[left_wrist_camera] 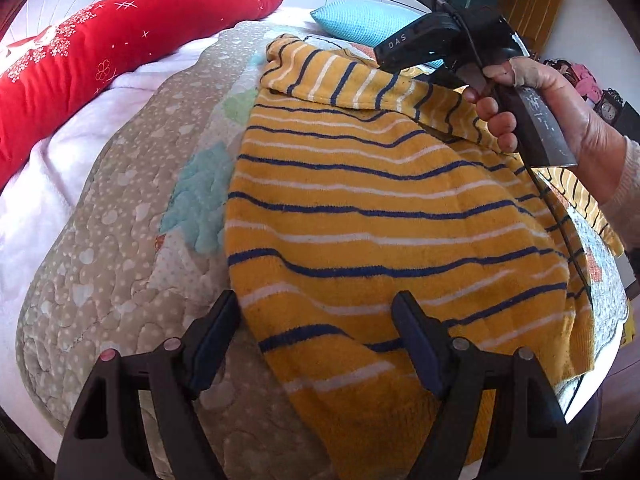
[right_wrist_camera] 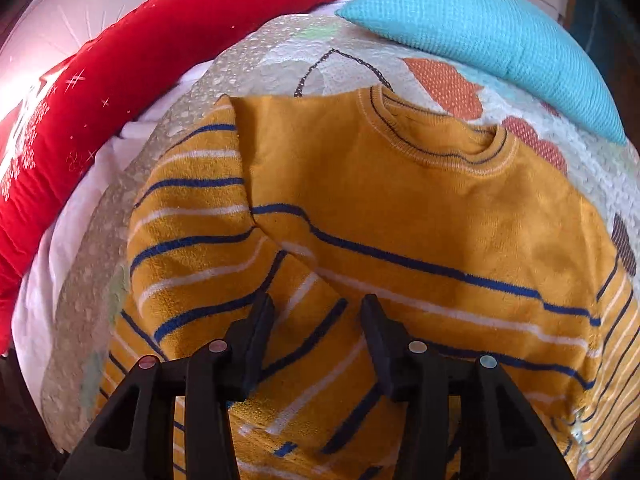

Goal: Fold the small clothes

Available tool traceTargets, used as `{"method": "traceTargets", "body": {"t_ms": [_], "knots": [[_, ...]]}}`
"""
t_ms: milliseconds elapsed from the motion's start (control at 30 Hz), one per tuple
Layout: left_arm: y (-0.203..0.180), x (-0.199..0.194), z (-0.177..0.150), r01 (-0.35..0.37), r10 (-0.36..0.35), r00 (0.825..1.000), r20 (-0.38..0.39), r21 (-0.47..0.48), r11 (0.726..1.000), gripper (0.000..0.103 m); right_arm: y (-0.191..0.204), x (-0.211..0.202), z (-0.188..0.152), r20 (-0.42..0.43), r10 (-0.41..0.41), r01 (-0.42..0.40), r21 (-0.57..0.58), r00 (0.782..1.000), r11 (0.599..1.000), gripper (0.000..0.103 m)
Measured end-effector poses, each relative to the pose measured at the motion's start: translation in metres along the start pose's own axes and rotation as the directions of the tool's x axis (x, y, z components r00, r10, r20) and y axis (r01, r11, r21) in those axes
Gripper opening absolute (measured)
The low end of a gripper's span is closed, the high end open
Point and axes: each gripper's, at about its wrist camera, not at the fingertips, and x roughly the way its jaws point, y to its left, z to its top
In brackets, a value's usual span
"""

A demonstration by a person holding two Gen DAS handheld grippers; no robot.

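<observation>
While the yellow striped sweater [left_wrist_camera: 380, 216] lies spread on the quilted bedcover [left_wrist_camera: 120, 248], both tools sit low over it; the left hand-held gripper [left_wrist_camera: 320, 328] has its fingers spread wide, the left finger [left_wrist_camera: 212, 336] over the quilt just beside the garment's left edge, the right finger [left_wrist_camera: 416, 340] over the striped cloth, nothing between them; the right hand-held gripper [right_wrist_camera: 318, 336] also stands spread, though more narrowly, above the sweater's near part, with loose fabric in the gap but no pinch that I can make out; in the left view the person's right hand [left_wrist_camera: 532, 104] grips that tool's handle at the far right, above a folded-over sleeve; the neckline [right_wrist_camera: 440, 136] lies at the far end; a red cushion [right_wrist_camera: 120, 92] sits far left, a turquoise pillow [right_wrist_camera: 500, 36] far right.
</observation>
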Motion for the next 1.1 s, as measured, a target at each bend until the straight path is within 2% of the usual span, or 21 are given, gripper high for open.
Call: {"method": "traceTargets", "body": {"t_ms": [33, 67, 167, 333, 400, 500, 533, 600, 633, 700, 733, 800, 900, 967, 1067, 1100], "knots": [[0.0, 0.001, -0.001, 0.004, -0.004, 1.0, 0.005, 0.004, 1.0, 0.081, 0.001, 0.0, -0.003, -0.013, 0.023, -0.023, -0.003, 1.0, 1.0, 0.034], [0.0, 0.001, -0.002, 0.008, -0.009, 1.0, 0.011, 0.007, 1.0, 0.081, 0.0, 0.001, -0.004, -0.032, 0.063, -0.063, -0.002, 0.997, 0.998, 0.006], [0.0, 0.002, -0.002, 0.011, -0.011, 1.0, 0.022, 0.009, 1.0, 0.083, 0.0, -0.012, -0.003, -0.006, 0.057, -0.057, -0.013, 0.998, 0.998, 0.004], [-0.002, 0.002, -0.003, 0.005, -0.006, 1.0, 0.03, 0.011, 1.0, 0.084, -0.012, -0.029, 0.027, 0.108, -0.081, 0.073, 0.074, 0.991, 0.995, 0.004], [-0.002, 0.002, -0.004, 0.001, -0.001, 1.0, 0.032, 0.015, 1.0, 0.084, -0.016, -0.019, 0.036, 0.091, -0.136, 0.126, 0.111, 0.987, 0.986, 0.004], [-0.003, 0.002, -0.006, -0.005, 0.005, 1.0, 0.031, 0.009, 1.0, 0.084, -0.02, 0.006, 0.037, 0.016, -0.207, 0.204, 0.106, 0.978, 0.973, 0.005], [-0.003, 0.002, -0.006, -0.007, 0.007, 1.0, 0.03, 0.009, 1.0, 0.085, -0.021, 0.006, 0.032, 0.003, -0.212, 0.21, 0.111, 0.977, 0.971, 0.006], [-0.005, 0.002, -0.005, -0.012, 0.012, 1.0, 0.024, 0.013, 1.0, 0.085, -0.024, -0.012, 0.02, 0.044, -0.176, 0.168, 0.15, 0.983, 0.974, 0.009], [-0.005, 0.001, -0.004, -0.012, 0.012, 1.0, 0.021, 0.015, 1.0, 0.085, -0.027, -0.028, 0.009, 0.077, -0.147, 0.132, 0.176, 0.986, 0.976, 0.013], [-0.003, 0.0, -0.003, -0.004, 0.004, 1.0, 0.009, 0.014, 1.0, 0.085, -0.037, -0.063, -0.026, 0.139, -0.065, 0.03, 0.236, 0.988, 0.971, 0.044], [-0.001, -0.002, -0.002, 0.004, -0.004, 1.0, 0.003, 0.006, 1.0, 0.085, -0.045, -0.08, -0.046, 0.168, -0.031, -0.015, 0.262, 0.985, 0.965, 0.049], [0.005, -0.009, 0.0, 0.027, -0.027, 1.0, -0.001, -0.028, 0.999, 0.085, -0.065, -0.111, -0.095, 0.211, -0.012, -0.055, 0.309, 0.977, 0.949, 0.05], [0.011, -0.024, 0.0, 0.055, -0.054, 0.998, 0.014, -0.075, 0.996, 0.085, -0.116, -0.146, -0.176, 0.22, -0.087, -0.014, 0.42, 0.972, 0.907, 0.05], [0.012, -0.033, 0.0, 0.052, -0.05, 0.998, 0.032, -0.08, 0.995, 0.085, -0.16, -0.164, -0.231, 0.195, -0.195, 0.062, 0.534, 0.961, 0.843, 0.05], [0.01, -0.046, 0.0, 0.044, -0.039, 0.998, 0.053, -0.084, 0.996, 0.085, -0.223, -0.193, -0.312, 0.146, -0.328, 0.138, 0.698, 0.933, 0.703, 0.05], [0.009, -0.049, 0.001, 0.041, -0.037, 0.998, 0.056, -0.086, 0.995, 0.085, -0.24, -0.205, -0.339, 0.14, -0.359, 0.139, 0.748, 0.923, 0.649, 0.05]]}}
